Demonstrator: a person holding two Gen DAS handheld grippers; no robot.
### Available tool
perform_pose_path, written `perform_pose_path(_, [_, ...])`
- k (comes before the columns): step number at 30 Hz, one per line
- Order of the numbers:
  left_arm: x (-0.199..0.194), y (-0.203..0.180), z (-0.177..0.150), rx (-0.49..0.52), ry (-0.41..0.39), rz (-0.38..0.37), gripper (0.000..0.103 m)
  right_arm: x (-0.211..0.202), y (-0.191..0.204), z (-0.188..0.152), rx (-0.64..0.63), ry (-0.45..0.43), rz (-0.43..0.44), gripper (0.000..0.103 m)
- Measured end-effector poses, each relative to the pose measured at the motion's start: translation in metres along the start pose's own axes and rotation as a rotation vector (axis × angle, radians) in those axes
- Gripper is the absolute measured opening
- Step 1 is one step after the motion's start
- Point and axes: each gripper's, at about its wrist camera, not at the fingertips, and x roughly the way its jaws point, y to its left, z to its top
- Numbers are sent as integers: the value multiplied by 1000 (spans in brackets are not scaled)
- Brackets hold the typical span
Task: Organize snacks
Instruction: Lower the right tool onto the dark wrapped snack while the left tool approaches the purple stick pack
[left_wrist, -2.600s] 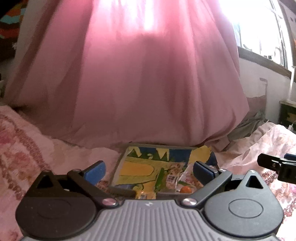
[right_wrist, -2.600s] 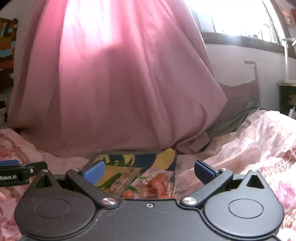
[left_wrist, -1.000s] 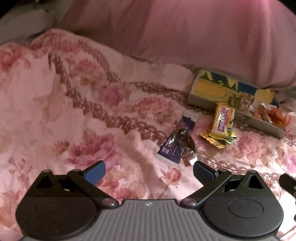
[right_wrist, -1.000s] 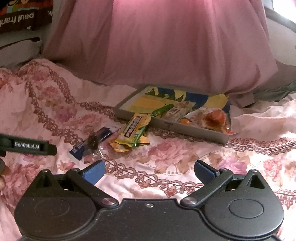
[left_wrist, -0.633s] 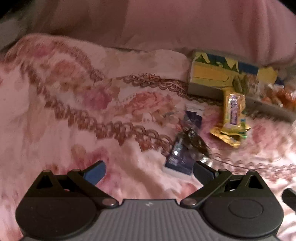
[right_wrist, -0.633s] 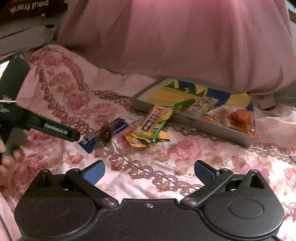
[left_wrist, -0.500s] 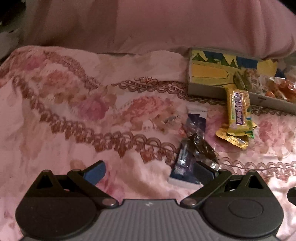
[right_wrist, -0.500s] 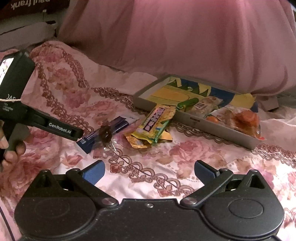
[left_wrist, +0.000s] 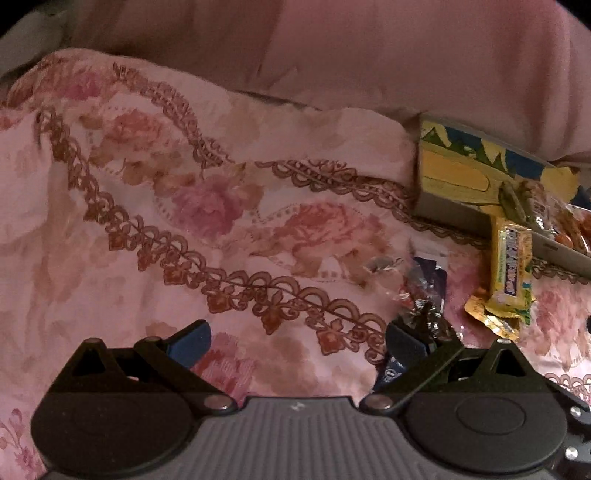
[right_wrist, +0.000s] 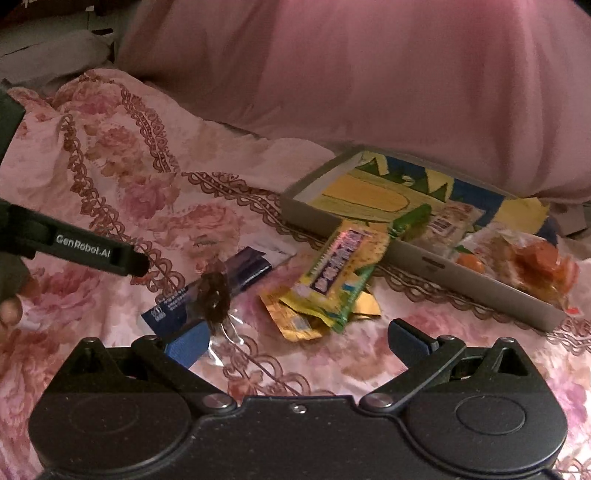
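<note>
— Since a moment ago, both grippers have dropped closer to the floral bedspread (left_wrist: 221, 221); the left gripper (left_wrist: 295, 341) now has its right finger beside the blue sachet (right_wrist: 207, 295).

— Jaws?

— Both spread, nothing pinched. The right gripper (right_wrist: 295, 341) hovers before the yellow snack bar (right_wrist: 343, 266), which leans on the gray tray (right_wrist: 480, 273).

— And that dark lump?

— Possibly a wrapped candy (right_wrist: 214, 297), lying on the sachet.
</note>
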Motion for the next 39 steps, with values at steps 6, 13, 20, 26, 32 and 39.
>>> perform_pose_path(6, [8, 11, 1, -42, 6, 26, 103, 24, 9, 4, -12, 17, -5, 102])
perform_pose_path(13, [13, 24, 3, -90, 1, 39, 103, 39, 21, 5, -49, 21, 16, 95])
perform_pose_path(20, [15, 33, 4, -135, 1, 40, 103, 50, 32, 8, -67, 24, 53, 86])
perform_pose_path(26, [15, 33, 3, -115, -12, -14, 103, 60, 37, 11, -34, 38, 92, 75])
perform_pose_path(32, [15, 30, 3, -102, -16, -14, 103, 63, 40, 14, -28, 41, 109, 47])
perform_pose_path(39, [14, 28, 3, -88, -23, -16, 103, 63, 33, 14, 3, 53, 95, 42])
